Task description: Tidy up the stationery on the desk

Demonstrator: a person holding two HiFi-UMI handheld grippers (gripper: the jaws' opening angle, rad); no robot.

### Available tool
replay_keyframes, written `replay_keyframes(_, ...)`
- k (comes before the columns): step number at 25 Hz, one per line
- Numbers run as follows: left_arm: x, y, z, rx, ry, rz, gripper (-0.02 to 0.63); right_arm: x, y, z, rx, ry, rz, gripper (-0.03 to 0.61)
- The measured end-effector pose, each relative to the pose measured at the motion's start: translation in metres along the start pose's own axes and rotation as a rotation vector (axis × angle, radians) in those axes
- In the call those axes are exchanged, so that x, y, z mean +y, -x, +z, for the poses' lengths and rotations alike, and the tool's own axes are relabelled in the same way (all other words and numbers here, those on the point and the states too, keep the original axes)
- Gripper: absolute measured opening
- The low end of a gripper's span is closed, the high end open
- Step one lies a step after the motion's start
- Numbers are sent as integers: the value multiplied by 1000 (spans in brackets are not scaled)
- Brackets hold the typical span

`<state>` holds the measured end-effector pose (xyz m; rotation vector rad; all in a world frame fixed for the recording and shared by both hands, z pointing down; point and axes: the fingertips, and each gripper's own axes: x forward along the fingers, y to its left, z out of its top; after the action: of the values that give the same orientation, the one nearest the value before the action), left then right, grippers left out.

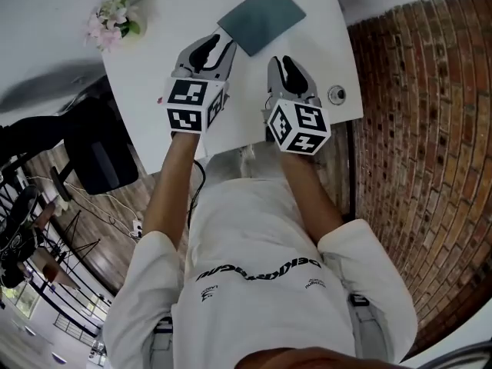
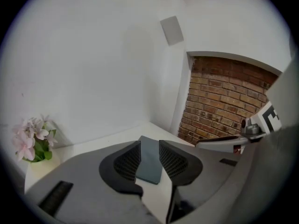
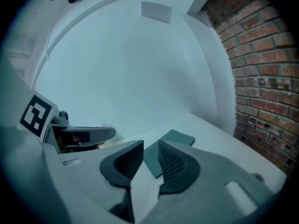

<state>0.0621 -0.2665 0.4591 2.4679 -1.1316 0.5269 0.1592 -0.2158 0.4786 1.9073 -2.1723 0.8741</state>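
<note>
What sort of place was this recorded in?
Probably an office or studio workspace: a white desk with a teal notebook and a small flower bunch, a black office chair beside it, and a brick wall on one side.

The head view is bright and evenly lit, and the white table [image 1: 138, 91] is close to glare, with only soft shadows. Both gripper views are fisheye, with black corners, and the brick wall [image 3: 266, 78] bends near the edge. The right gripper view is dimmer, with a blue-green cast, and its near parts look slightly soft.
</note>
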Motion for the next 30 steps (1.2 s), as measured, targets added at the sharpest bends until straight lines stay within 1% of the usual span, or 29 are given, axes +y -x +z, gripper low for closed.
replay_keyframes(4,17,-35,0,50,-35,-28,129,-11,-29,-11,20,-86,-44,105)
replay_keyframes(6,22,-52,-5,86,-59,-43,135,-19,-40,-16,30,-121,-75,107)
replay_keyframes(10,33,-88,-22,169,-109,-85,150,-35,-63,-32,70,-173,-133,121)
replay_keyframes(14,45,-122,-35,232,-132,-123,152,-47,-85,-47,102,-213,-179,138)
replay_keyframes(21,60,-168,-50,313,-139,-182,163,-69,-120,-63,140,-260,-245,151)
replay_keyframes(25,66,-193,-53,346,-138,-204,170,-83,-138,-70,168,-284,-277,158)
replay_keyframes(27,65,-206,-58,366,-117,-226,170,-86,-147,-72,183,-288,-279,164)
replay_keyframes(30,65,-223,-66,391,-61,-247,170,-88,-157,-75,200,-314,-273,169)
